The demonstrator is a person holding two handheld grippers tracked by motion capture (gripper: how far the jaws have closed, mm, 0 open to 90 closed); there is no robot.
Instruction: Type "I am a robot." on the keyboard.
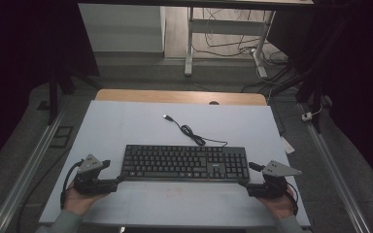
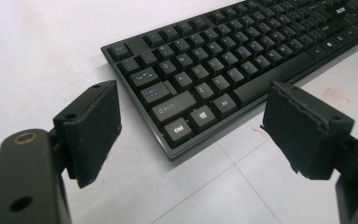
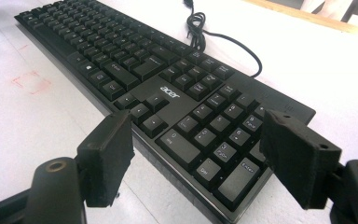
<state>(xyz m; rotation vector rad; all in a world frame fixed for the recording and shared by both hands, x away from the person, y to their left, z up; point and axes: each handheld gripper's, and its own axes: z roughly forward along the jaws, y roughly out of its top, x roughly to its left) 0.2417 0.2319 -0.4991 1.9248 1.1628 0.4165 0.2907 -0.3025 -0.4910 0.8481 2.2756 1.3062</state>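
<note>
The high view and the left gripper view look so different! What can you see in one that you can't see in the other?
From the high view alone: the whole keyboard, its cable curling to a plug, the right gripper, both hands, and desk legs on the floor beyond.

From the left gripper view alone: the key labels, such as the Ctrl key at the near corner, and a faint red mark on the table.

Both share the black keyboard, the white table, and the left gripper, jaws open at the keyboard's corner.

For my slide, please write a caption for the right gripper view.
Open right gripper straddling the near right corner of a black keyboard, its cable trailing across the white table.
</note>
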